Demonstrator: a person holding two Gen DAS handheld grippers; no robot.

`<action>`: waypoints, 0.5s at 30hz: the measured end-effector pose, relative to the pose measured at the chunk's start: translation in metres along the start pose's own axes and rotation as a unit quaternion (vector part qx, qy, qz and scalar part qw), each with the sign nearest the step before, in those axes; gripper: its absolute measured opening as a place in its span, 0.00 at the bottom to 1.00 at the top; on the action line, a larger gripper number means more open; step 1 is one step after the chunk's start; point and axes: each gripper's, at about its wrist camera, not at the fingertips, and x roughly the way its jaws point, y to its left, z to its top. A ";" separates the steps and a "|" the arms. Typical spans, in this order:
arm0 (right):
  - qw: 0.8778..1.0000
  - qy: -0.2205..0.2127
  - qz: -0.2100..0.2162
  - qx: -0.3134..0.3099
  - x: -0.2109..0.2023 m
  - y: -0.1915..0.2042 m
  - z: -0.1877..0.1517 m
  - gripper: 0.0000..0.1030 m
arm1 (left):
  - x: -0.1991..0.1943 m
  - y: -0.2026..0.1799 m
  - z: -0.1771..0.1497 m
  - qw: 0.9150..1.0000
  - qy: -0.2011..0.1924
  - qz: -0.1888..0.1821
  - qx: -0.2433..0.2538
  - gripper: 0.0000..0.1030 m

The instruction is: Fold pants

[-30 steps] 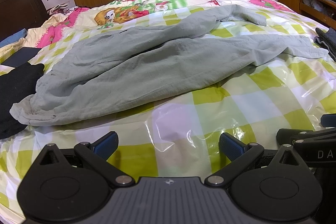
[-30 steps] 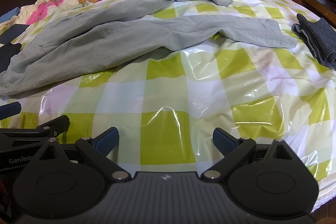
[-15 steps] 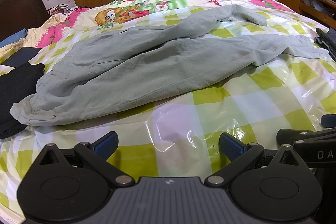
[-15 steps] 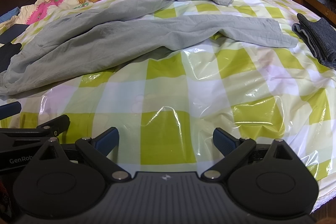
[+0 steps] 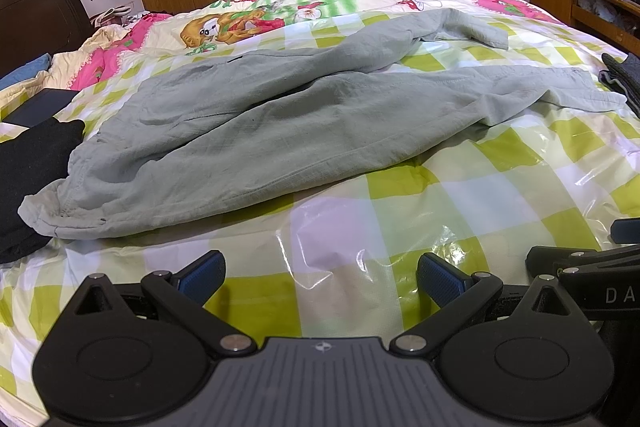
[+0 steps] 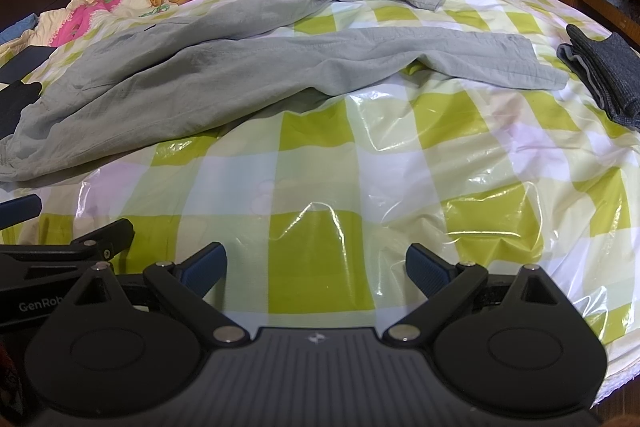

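1. The left gripper (image 5: 320, 277) has its blue-padded fingers (image 5: 202, 273) spread wide apart and empty, low over the glossy checked sheet (image 5: 360, 227) near the bed's front edge.
2. The right gripper (image 6: 316, 269) is the same: fingers (image 6: 426, 273) apart, holding nothing, just beside the left one.
3. The grey-green pants (image 5: 280, 131) lie unfolded and rumpled across the bed, well ahead of both grippers. The waistband is at the left, beside a black garment (image 5: 32, 179); the two legs splay apart toward the right, the nearer hem ending close to a folded dark grey garment (image 6: 600, 75).
4. Judged risk: the sheet looks slick and wrinkled, so a low pinch at the waistband or hem could catch plastic along with cloth and drag it.
5. Another risk: the legs are crossed and creased, so folding before aligning them would probably lock in a crooked stack. The black garment touching the waistband could also get snagged.
6. Against the frames from a second ago, nothing visibly differs: both grippers and the pants sit as they did.
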 end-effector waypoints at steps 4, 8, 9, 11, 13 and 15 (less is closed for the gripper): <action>1.000 0.001 0.001 0.000 0.000 0.000 -0.002 0.94 | 0.000 0.000 0.000 1.000 0.001 0.000 -0.001 1.00; 1.000 0.001 0.001 0.000 0.001 0.001 -0.002 0.94 | 0.000 0.001 0.000 1.000 0.000 0.000 -0.001 1.00; 1.000 0.001 0.001 0.001 0.001 0.001 -0.003 0.94 | 0.000 0.001 0.000 1.000 0.000 0.000 -0.001 1.00; 1.000 0.000 0.002 0.002 0.000 0.001 -0.003 0.94 | 0.000 0.001 0.000 1.000 0.000 0.000 -0.001 1.00; 1.000 -0.001 0.003 0.004 -0.001 0.001 -0.002 0.94 | -0.001 0.002 0.001 1.000 0.000 -0.002 -0.004 1.00; 1.000 -0.007 0.008 0.012 -0.007 -0.002 0.001 0.93 | -0.003 0.004 0.003 1.000 -0.004 -0.010 -0.010 1.00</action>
